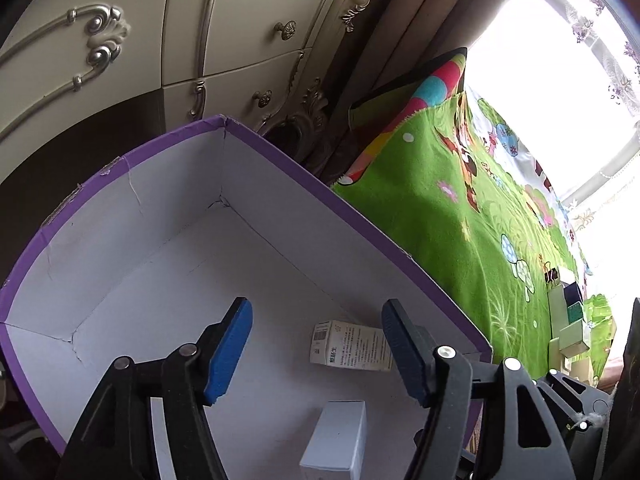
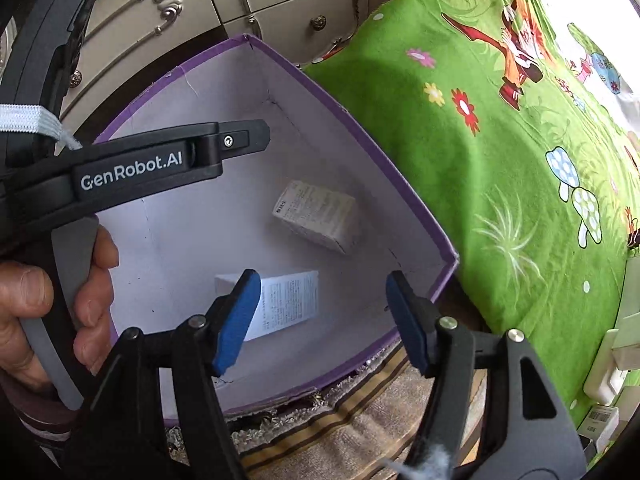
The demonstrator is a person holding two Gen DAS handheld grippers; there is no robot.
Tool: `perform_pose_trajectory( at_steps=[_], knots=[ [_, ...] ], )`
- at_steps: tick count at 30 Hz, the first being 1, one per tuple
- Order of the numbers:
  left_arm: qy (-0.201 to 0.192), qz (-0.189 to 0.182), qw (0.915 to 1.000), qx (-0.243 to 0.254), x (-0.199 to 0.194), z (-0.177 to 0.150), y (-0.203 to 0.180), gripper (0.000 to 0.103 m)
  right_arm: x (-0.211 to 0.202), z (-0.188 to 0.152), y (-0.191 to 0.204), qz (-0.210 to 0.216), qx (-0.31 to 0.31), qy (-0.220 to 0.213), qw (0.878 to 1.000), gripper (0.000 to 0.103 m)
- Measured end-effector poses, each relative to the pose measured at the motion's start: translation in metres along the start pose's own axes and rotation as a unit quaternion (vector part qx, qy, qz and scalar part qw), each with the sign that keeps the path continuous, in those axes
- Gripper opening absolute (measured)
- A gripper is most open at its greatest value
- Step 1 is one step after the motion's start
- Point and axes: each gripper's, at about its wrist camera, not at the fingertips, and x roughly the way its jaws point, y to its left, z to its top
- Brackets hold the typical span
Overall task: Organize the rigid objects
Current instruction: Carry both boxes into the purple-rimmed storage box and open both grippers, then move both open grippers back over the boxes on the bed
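A big cardboard box with a purple rim [image 1: 280,152] and white inside lies open below both grippers. On its floor lie two small white cartons. The printed carton [image 1: 352,346] lies near the right wall, and the plain carton [image 1: 336,444] sits nearer the camera. My left gripper [image 1: 316,312] hangs open above them with nothing between its blue pads. In the right wrist view the same box [image 2: 360,136] holds the printed carton [image 2: 316,216] and the second carton [image 2: 288,304]. My right gripper [image 2: 322,284] is open over the box's near corner, gripping nothing.
A green cartoon cloth [image 1: 440,220] spreads to the right of the box, with several small boxes [image 1: 568,320] at its far end. A cream dresser [image 1: 240,40] stands behind. A striped rug [image 2: 360,420] lies below. A hand [image 2: 28,304] holds the other gripper's black body [image 2: 140,168].
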Motion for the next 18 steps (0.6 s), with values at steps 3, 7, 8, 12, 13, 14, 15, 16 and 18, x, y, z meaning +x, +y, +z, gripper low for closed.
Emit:
perform_pose_trajectory(
  at_steps=[3,7,8,12,13,14,15,16,18],
  knots=[
    [0.000,-0.002,1.0000,0.006,-0.002,-0.001,-0.009,0.068,-0.009,-0.005,-0.008,-0.003,0.004,-0.014,1.000,0.069],
    [-0.002,-0.004,0.9998,0.019,-0.008,-0.002,-0.024,0.068,-0.031,-0.013,-0.016,-0.016,0.012,-0.036,0.999,0.070],
    [-0.003,-0.004,0.9997,0.023,-0.010,-0.002,-0.029,0.068,-0.036,-0.015,-0.020,-0.019,0.016,-0.042,0.999,0.070],
    [-0.006,-0.008,0.9991,0.042,-0.018,-0.004,-0.050,0.070,-0.053,-0.030,-0.033,-0.025,0.032,-0.062,0.997,0.071],
    [-0.007,-0.009,0.9989,0.046,-0.020,-0.005,-0.056,0.070,-0.057,-0.034,-0.037,-0.025,0.038,-0.065,0.997,0.071],
    [-0.007,-0.011,0.9986,0.051,-0.022,-0.007,-0.061,0.071,-0.062,-0.040,-0.042,-0.025,0.043,-0.067,0.996,0.072],
    [-0.009,-0.013,0.9983,0.056,-0.023,-0.009,-0.067,0.072,-0.066,-0.045,-0.047,-0.027,0.048,-0.070,0.996,0.072],
    [-0.009,-0.014,0.9980,0.061,-0.024,-0.010,-0.073,0.072,-0.069,-0.050,-0.050,-0.030,0.053,-0.074,0.995,0.072],
    [-0.006,-0.016,0.9972,0.073,-0.025,-0.014,-0.086,0.073,-0.074,-0.060,-0.056,-0.033,0.065,-0.080,0.994,0.072]
  ],
)
